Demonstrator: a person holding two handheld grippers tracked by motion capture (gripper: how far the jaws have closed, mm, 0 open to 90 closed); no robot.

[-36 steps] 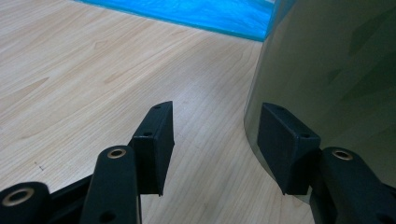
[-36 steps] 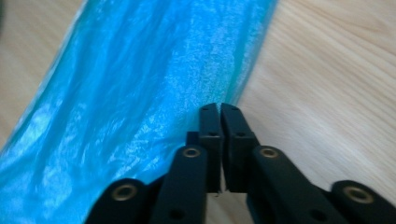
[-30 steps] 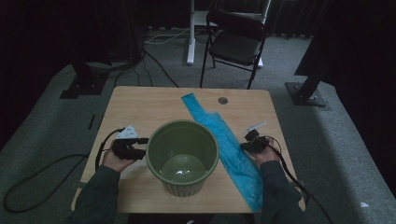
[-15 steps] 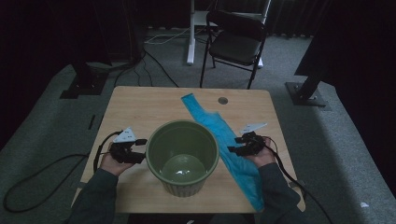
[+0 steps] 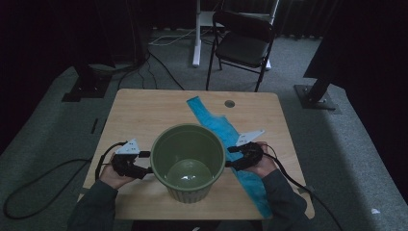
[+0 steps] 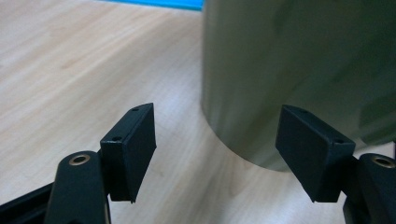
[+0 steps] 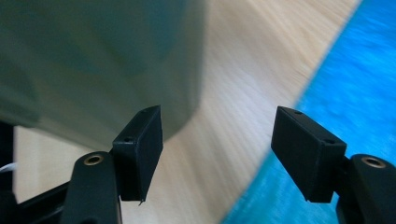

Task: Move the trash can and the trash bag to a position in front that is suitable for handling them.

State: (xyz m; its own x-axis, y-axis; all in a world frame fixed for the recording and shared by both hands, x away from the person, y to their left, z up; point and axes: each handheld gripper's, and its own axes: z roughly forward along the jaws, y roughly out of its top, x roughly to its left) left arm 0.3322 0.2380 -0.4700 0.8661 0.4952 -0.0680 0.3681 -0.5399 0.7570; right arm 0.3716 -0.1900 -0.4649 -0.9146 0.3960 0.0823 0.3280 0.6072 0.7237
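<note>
Green ribbed round pot [image 5: 188, 162] btwn both spread grippers, wood table [image 5: 144, 110].

**Dim room, grey carpet, dark surround**

Lit weakly — brightest on the rectangular light-wood table [image 5: 144, 113] with rounded corners and a small round grommet hole [image 5: 229, 103] near its far edge. Set on grey carpeted floor [image 5: 346, 159]. Beyond the far edge, a black folding metal chair [image 5: 243, 45], just beside a white upright stand leg [image 5: 197, 33]. Black cables [image 5: 161, 67] strewn across the carpet behind the table. At far left a black flat stand base [image 5: 86, 86], at far right another dark stand foot [image 5: 315, 94] — both well apart from the table. Back of the room lost in black.
</note>
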